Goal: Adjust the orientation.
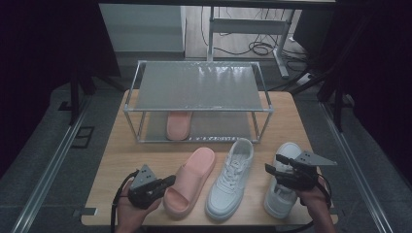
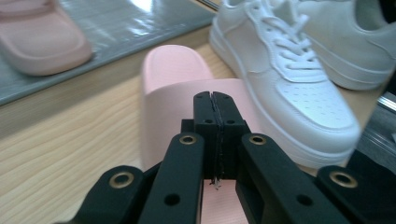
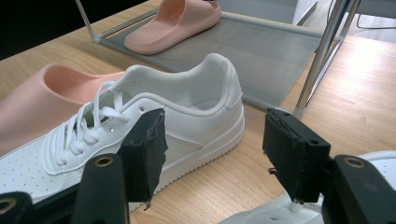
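Two pink slides and two white sneakers are in play. One pink slide (image 1: 192, 178) (image 2: 173, 70) lies on the table beside a white sneaker (image 1: 231, 178) (image 2: 299, 93) (image 3: 177, 116). My left gripper (image 1: 170, 181) (image 2: 215, 100) is shut, jaw against jaw, its tips at the slide's near left side, with nothing seen between them. My right gripper (image 1: 273, 163) (image 3: 219, 154) stands open over the second white sneaker (image 1: 282, 187) (image 3: 280, 212), its pads apart and gripping nothing. The other pink slide (image 1: 178, 125) (image 3: 173, 23) rests on the lower shelf.
A two-tier metal shoe rack (image 1: 199, 104) stands at the back of the wooden table (image 1: 121, 160); its upper shelf is bare. Floor rails run along both sides of the table. Cables and a desk frame lie on the floor behind.
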Motion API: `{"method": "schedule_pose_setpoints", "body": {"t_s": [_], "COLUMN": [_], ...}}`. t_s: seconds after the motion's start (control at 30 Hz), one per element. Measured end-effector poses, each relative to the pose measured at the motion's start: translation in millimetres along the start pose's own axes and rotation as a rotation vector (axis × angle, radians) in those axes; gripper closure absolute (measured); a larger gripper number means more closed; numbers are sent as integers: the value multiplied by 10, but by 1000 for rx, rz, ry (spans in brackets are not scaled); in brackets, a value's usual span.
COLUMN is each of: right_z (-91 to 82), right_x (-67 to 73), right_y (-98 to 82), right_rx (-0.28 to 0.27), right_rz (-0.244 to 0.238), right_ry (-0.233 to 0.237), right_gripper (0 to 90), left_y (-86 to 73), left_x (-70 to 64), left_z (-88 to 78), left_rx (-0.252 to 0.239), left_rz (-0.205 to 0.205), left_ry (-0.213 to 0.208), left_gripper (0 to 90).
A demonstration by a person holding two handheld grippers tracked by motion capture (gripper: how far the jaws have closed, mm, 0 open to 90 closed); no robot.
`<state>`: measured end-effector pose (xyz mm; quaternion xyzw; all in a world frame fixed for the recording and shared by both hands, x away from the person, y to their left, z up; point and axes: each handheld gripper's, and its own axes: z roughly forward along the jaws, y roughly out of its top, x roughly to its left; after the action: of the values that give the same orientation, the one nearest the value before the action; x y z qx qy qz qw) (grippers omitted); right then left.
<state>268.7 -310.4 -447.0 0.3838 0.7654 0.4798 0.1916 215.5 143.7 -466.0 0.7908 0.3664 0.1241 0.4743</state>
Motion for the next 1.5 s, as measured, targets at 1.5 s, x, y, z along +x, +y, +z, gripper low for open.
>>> {"method": "schedule_pose_setpoints", "body": {"t_s": [1.5], "right_z": [15], "right_x": [5], "right_y": [-9], "right_rx": [5], "right_rz": [1], "right_ry": [5], "right_gripper": [396], "left_y": [-161], "left_x": [-390], "left_z": [616], "left_rx": [210], "left_rz": [77], "left_ry": [-50], "left_gripper": [896]}}
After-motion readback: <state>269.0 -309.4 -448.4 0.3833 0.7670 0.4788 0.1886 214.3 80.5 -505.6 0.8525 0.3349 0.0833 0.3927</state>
